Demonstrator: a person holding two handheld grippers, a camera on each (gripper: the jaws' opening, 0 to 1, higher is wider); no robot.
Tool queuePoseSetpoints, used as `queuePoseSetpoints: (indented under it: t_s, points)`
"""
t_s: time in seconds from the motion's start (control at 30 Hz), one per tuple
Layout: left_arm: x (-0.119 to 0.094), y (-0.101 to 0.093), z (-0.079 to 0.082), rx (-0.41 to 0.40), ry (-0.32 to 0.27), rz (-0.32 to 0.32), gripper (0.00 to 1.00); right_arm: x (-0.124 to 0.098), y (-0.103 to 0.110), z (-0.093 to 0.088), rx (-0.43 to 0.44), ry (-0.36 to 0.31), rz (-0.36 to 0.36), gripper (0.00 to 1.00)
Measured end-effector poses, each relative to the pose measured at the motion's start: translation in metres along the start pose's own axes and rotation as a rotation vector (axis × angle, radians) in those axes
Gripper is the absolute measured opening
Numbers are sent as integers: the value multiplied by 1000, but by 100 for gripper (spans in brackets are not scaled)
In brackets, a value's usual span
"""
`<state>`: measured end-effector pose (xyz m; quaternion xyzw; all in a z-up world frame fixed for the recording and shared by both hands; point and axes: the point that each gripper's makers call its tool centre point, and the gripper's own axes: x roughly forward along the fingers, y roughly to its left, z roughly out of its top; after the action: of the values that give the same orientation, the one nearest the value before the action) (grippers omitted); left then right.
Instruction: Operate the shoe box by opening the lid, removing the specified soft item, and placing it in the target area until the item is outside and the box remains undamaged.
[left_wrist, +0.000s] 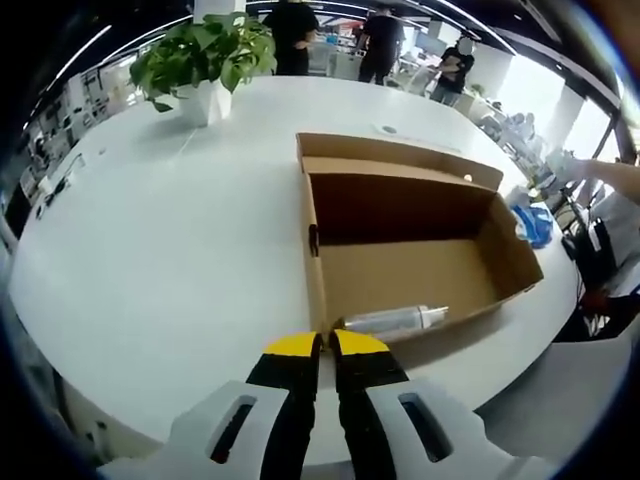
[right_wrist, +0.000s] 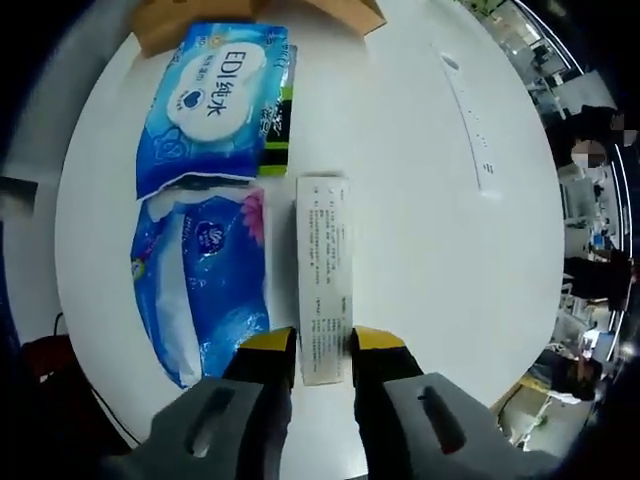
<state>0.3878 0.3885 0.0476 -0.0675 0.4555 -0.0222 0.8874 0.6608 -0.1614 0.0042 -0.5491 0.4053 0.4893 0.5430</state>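
In the left gripper view, my left gripper (left_wrist: 327, 345) hangs just short of the near edge of the shoe box (left_wrist: 330, 280), its yellow-tipped jaws pressed together on nothing. The box sits open on a white table (left_wrist: 150, 260), lid folded back on the far side, so the inside is easy to reach. On the box floor, against the near wall, lies a clear bottle (left_wrist: 395, 320); I can read no label on it. A potted plant (left_wrist: 205, 60) stands well beyond the box, and people stand farther off.

In the right gripper view, my right gripper (right_wrist: 322, 345) holds a slim white carton (right_wrist: 323, 290) by its near end, jaws closed on either side, the carton lying flat on the table as if being set down or lined up. Its print is too small to read. Just beside it lie two soft blue packs, already outside the box: the farther pack (right_wrist: 215, 100) reads "EDI" with Chinese characters, and the nearer pack (right_wrist: 200, 285) carries a pink flower and writing I cannot make out. A dark green item (right_wrist: 278, 125) peeks from under the farther pack.
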Motion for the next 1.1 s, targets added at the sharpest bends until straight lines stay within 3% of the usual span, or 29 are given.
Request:
queuePoseSetpoints:
  t_s: [0.3,0.7,1.1]
  points:
    - [-1,-1,-1,15,-14,-3,4,-15,-8,-2,50,-4,-69,33]
    - [-5,-1,0,61,-27,-12,7,-47,5,11,167,-68,-104,40]
    - [-10,-7,25,170,-86,-30,16,-87,16,38,298,-178,-182,46]
